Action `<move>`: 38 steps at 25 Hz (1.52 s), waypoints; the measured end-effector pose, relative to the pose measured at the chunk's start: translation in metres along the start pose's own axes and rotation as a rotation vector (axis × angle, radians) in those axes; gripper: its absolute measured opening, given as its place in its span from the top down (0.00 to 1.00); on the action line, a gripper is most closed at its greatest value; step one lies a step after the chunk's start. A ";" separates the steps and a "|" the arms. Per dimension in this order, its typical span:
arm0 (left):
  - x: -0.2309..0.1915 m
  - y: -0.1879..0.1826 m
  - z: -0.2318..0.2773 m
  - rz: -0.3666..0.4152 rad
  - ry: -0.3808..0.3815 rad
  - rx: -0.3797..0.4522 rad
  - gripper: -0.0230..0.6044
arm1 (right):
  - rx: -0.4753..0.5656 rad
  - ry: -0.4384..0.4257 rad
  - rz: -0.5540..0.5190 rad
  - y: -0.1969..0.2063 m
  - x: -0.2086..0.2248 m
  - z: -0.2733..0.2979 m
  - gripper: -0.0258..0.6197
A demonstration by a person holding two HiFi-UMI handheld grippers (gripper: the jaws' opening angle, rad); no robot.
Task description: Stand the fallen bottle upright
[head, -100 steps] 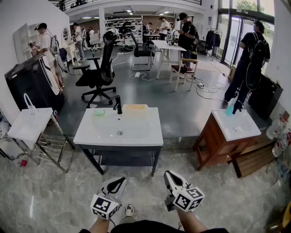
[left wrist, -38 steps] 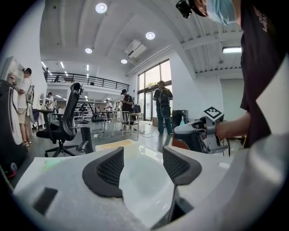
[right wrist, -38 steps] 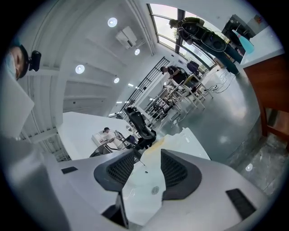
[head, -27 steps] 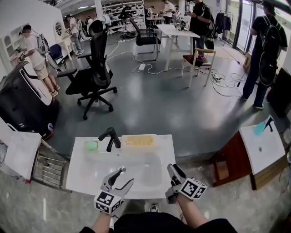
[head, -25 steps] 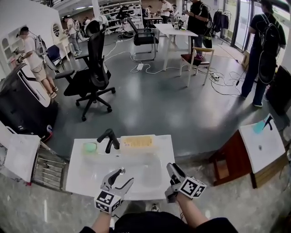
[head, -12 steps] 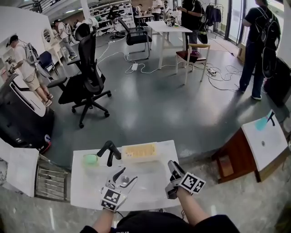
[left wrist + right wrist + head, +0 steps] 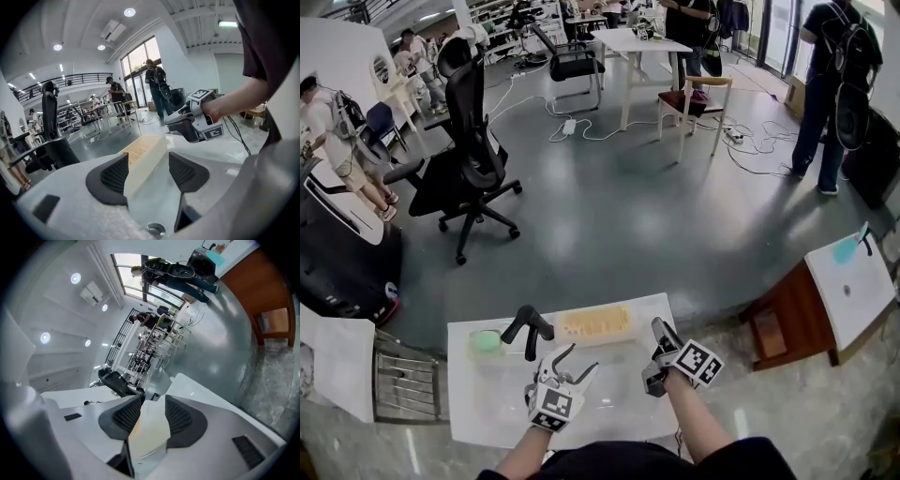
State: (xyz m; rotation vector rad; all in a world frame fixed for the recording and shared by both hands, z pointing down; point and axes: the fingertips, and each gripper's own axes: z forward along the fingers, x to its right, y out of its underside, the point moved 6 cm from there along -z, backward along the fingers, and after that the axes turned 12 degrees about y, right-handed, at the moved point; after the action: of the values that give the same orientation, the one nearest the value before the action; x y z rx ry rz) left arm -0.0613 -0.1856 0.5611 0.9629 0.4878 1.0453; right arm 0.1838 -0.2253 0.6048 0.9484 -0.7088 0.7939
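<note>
Left tongs (image 7: 579, 361) and right tongs (image 7: 660, 333) hover over the sink (image 7: 487, 408); the bottle (image 7: 595, 323) lies on its side at the far rim.

The cream bottle lies flat along the sink's far edge, just right of the black faucet (image 7: 528, 326). The left tongs hang over the basin near the faucet, jaws apart and gripping nothing. In the left gripper view the bottle shows through their gap, farther off, with the drain (image 7: 155, 229) below. The right tongs sit just beside the bottle's right end, jaws closing, pads not pressing on it. In the right gripper view the bottle shows in the gap.
</note>
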 end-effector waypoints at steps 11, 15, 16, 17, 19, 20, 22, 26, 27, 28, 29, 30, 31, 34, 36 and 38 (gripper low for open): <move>-0.015 0.009 0.027 0.000 0.021 -0.054 0.54 | -0.022 0.074 0.174 0.001 0.018 0.038 0.73; -0.018 0.011 0.030 -0.006 0.025 -0.060 0.54 | -0.020 0.064 0.271 0.001 0.026 0.050 0.74; -0.018 0.014 0.031 -0.003 0.027 -0.062 0.54 | -0.016 0.058 0.302 0.001 0.028 0.052 0.75; -0.019 0.016 0.032 -0.003 0.030 -0.064 0.54 | -0.012 0.055 0.333 0.000 0.030 0.054 0.76; -0.020 0.020 0.033 -0.009 0.032 -0.068 0.54 | -0.016 0.067 0.383 0.001 0.034 0.057 0.79; -0.022 0.022 0.033 -0.014 0.033 -0.072 0.54 | -0.023 0.076 0.393 0.002 0.035 0.058 0.78; -0.024 0.028 0.035 -0.026 0.035 -0.084 0.54 | -0.036 0.070 0.388 0.002 0.036 0.061 0.77; -0.023 0.031 0.036 -0.043 0.045 -0.087 0.54 | -0.036 0.062 0.327 0.001 0.035 0.058 0.78; -0.023 0.030 0.036 -0.046 0.048 -0.083 0.54 | -0.031 0.071 0.319 0.001 0.035 0.055 0.78; -0.024 0.029 0.036 -0.049 0.052 -0.081 0.54 | -0.025 0.079 0.315 0.001 0.035 0.053 0.79; -0.024 0.029 0.036 -0.054 0.054 -0.079 0.54 | -0.022 0.084 0.312 0.001 0.035 0.051 0.79; -0.024 0.029 0.035 -0.058 0.055 -0.079 0.54 | -0.021 0.084 0.309 0.002 0.035 0.049 0.79; -0.025 0.029 0.035 -0.061 0.053 -0.077 0.54 | -0.022 0.079 0.306 0.002 0.034 0.047 0.79; -0.024 0.030 0.033 -0.072 0.041 -0.063 0.54 | -0.020 0.076 0.273 0.000 0.030 0.040 0.79; -0.025 0.030 0.032 -0.077 0.036 -0.052 0.54 | -0.008 0.072 0.223 -0.004 0.022 0.034 0.79; -0.024 0.028 0.031 -0.083 0.032 -0.037 0.54 | 0.011 0.052 0.151 -0.012 0.008 0.028 0.79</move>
State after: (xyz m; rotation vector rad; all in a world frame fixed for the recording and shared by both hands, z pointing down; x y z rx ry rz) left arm -0.0634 -0.2157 0.5989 0.8868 0.5288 0.9936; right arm 0.1934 -0.2527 0.6180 0.8883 -0.7379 0.9527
